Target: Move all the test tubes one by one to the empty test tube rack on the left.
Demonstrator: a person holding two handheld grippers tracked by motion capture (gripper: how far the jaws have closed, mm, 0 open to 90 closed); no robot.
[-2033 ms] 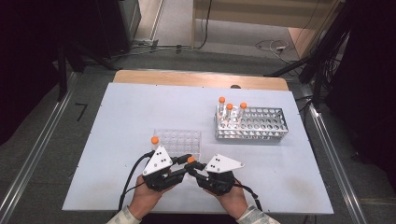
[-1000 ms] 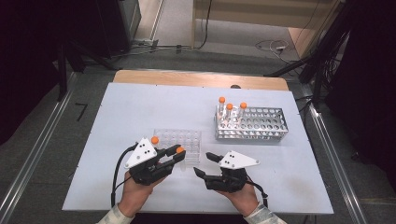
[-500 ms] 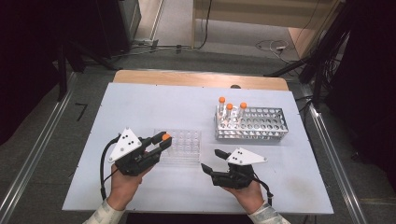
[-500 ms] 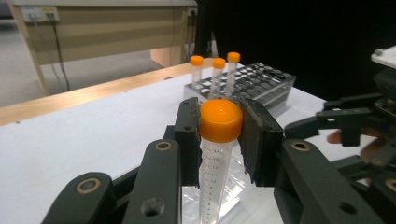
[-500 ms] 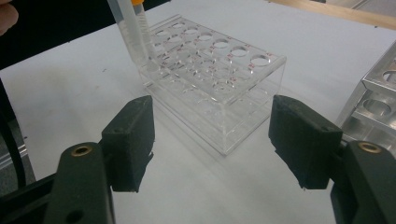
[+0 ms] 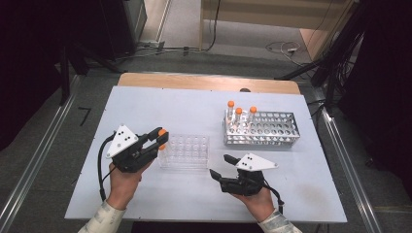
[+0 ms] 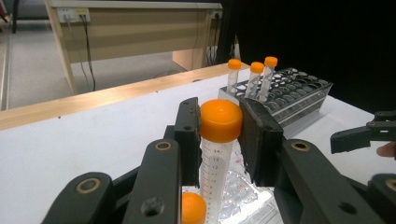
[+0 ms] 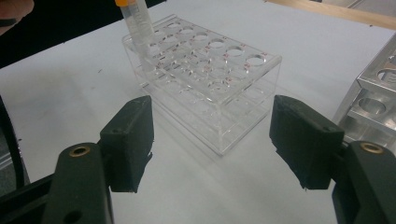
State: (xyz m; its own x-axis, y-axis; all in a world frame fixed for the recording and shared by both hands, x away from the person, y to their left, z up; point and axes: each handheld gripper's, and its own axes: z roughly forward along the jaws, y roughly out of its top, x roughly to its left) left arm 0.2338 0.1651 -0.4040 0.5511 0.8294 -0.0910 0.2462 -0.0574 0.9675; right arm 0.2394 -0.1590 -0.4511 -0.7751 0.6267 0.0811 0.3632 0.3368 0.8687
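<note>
The orange-capped tube (image 7: 215, 154) stands upright, pinched just under its cap by the left claw (image 6: 159, 140), above the left end of the clear rack (image 6: 184, 151); in the left claw's view a second orange cap (image 7: 192, 208) shows below it; the right claw (image 6: 217, 174) hovers spread and holding nothing, near the rack's front; behind it on the white worktop (image 6: 160, 107) sits a metal rack (image 6: 269, 130) bearing three capped tubes (image 6: 240, 116).
</note>
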